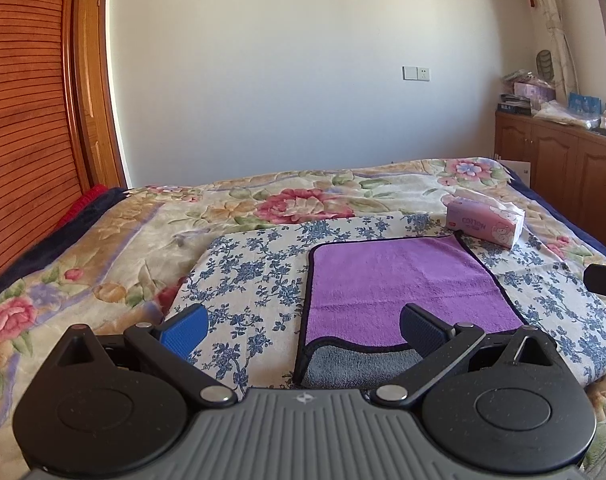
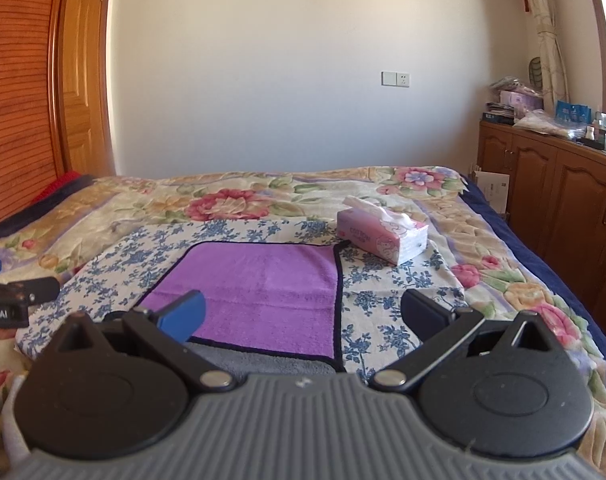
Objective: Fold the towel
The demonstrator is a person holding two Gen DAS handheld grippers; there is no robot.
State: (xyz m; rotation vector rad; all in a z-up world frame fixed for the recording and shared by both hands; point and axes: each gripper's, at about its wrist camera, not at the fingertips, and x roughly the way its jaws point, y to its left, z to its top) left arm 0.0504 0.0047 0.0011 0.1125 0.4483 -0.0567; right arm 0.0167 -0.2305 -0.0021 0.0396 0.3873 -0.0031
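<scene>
Purple towel [image 1: 411, 280], its near edge turned back showing grey, lies flat on your bed's blue-flowered cloth [image 1: 255, 272]. Your left gripper [image 1: 303, 328] and right gripper [image 2: 303, 316] hover above it, jaws wide apart, empty.

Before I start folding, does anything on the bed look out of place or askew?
The purple towel lies mostly flat, but its near edge is flipped over, showing the grey underside. A pink tissue pack sits right at its far right corner. Both grippers, left and right, are open, holding nothing.
</scene>
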